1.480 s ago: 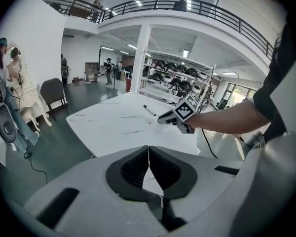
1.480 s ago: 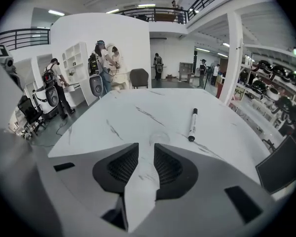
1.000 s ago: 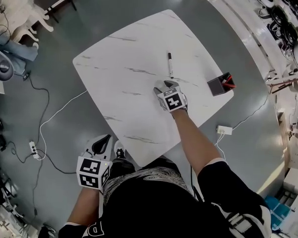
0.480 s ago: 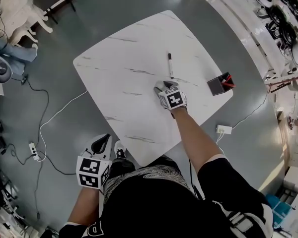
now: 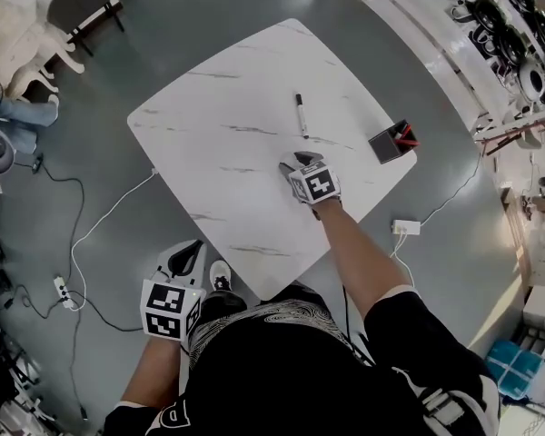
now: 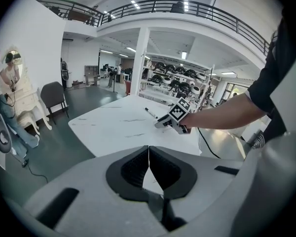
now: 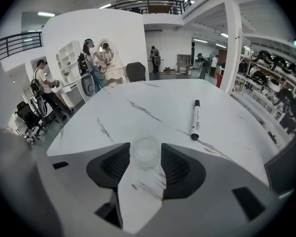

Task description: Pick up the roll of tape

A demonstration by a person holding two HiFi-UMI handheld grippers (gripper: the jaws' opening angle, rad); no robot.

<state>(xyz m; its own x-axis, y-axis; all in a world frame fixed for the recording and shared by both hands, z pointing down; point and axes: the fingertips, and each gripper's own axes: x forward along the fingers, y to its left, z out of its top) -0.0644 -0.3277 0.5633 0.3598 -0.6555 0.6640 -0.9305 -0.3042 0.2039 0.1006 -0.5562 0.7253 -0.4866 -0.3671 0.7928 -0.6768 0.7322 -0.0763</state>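
Note:
A clear roll of tape (image 7: 145, 152) lies flat on the white marble table (image 5: 218, 153). My right gripper (image 7: 145, 156) points down over it, and the roll sits between the two dark pads (image 7: 119, 163). The jaws are closing, and the pads stand right at the roll's sides. In the head view the right gripper (image 5: 297, 161) covers the roll. My left gripper (image 5: 189, 254) hangs shut and empty off the table's near edge, beside the person's body; its jaws meet in the left gripper view (image 6: 148, 154).
A black marker (image 5: 301, 114) lies just beyond the right gripper. A dark pen holder (image 5: 389, 142) stands near the table's right edge. On the grey floor are a power strip (image 5: 405, 227), cables (image 5: 91, 234) and a chair (image 5: 82, 3).
The head view has shifted a little. My right gripper has edged slightly across the table, still over the same spot near the marker. The left gripper has stayed put.

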